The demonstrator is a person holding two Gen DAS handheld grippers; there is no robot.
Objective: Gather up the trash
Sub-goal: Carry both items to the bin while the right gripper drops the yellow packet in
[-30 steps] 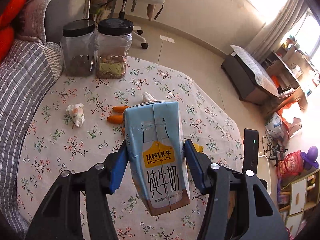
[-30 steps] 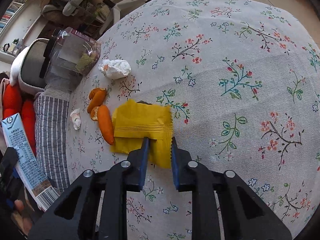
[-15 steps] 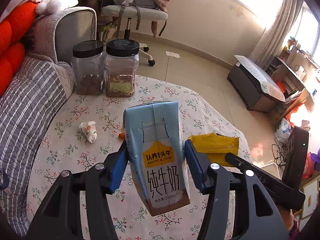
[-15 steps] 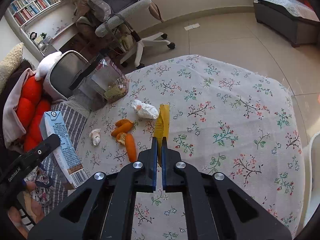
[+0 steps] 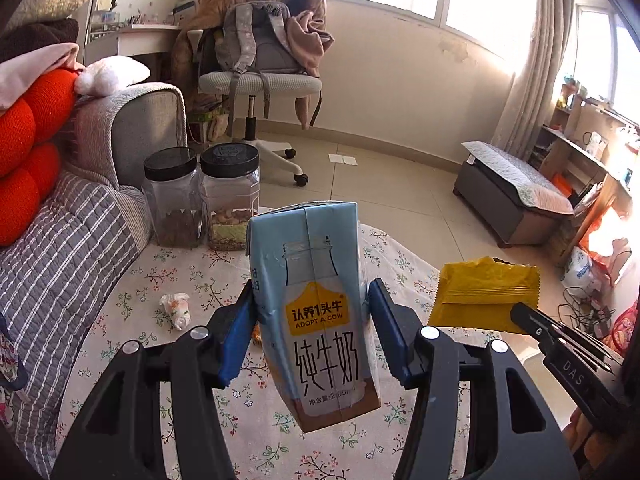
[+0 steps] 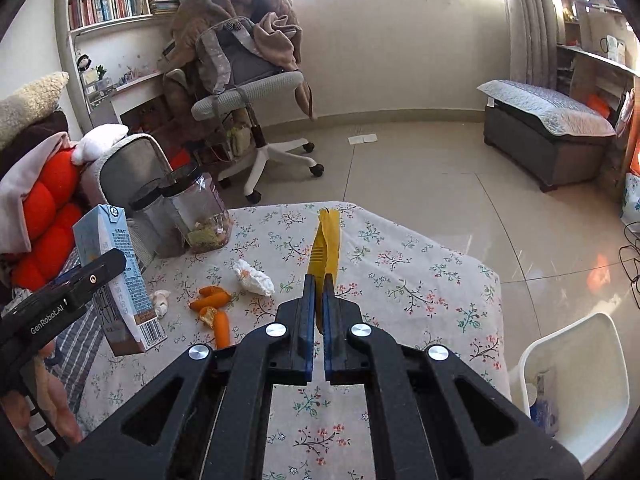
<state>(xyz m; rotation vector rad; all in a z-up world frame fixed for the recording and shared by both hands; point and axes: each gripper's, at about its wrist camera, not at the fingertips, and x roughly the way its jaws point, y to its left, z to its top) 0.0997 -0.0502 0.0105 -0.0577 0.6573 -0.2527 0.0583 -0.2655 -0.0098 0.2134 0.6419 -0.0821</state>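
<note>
Both tongs have risen off the floral surface. Left tongs clamp the milk carton half-wide; right tongs pinch the yellow wrapper, seemingly edge-on, fully closed, above the surface.

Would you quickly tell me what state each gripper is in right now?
Left gripper: shut on the milk carton, held off the table.
Right gripper: shut on the yellow wrapper, held off the table.

Black hand-held gripper, blue pads, silver screws, "GenRobot.AI" marking.
</note>
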